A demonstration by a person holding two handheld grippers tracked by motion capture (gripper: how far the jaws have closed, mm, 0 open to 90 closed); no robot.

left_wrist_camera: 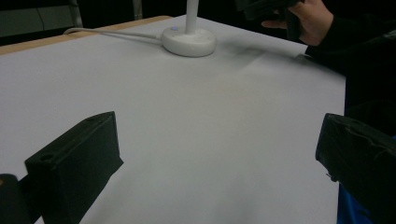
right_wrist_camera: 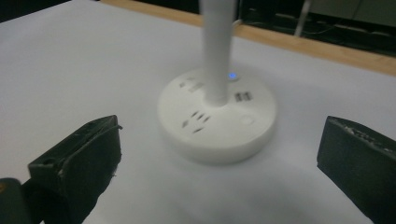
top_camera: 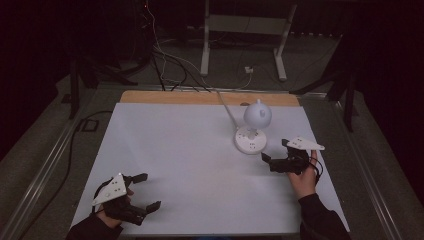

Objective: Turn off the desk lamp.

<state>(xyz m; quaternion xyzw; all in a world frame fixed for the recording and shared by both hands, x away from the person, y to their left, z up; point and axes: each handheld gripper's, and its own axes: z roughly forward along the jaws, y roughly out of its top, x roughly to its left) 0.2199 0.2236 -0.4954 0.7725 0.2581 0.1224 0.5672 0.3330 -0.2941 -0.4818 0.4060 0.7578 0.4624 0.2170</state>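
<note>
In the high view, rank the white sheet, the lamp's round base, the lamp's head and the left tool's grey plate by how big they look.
1. white sheet, by far the largest.
2. lamp base, lamp head and grey plate: all look alike in size; the plate sits nearer the camera, so no ranking.

High view: fixed above person's side, looks forward and down over whole white table (top_camera: 200, 165), dark floor beyond.

Left gripper view: rides low on left gripper (left_wrist_camera: 210, 163), near table's front corner, faces across sheet toward lamp (left_wrist_camera: 189, 39), well off; right hand (left_wrist_camera: 310, 18) at top edge.

Right gripper view: rides on right gripper (right_wrist_camera: 219, 163), low, close to lamp base (right_wrist_camera: 217, 121), faces wooden far edge (right_wrist_camera: 327, 49).

Shared by all: lamp, white surface.
</note>
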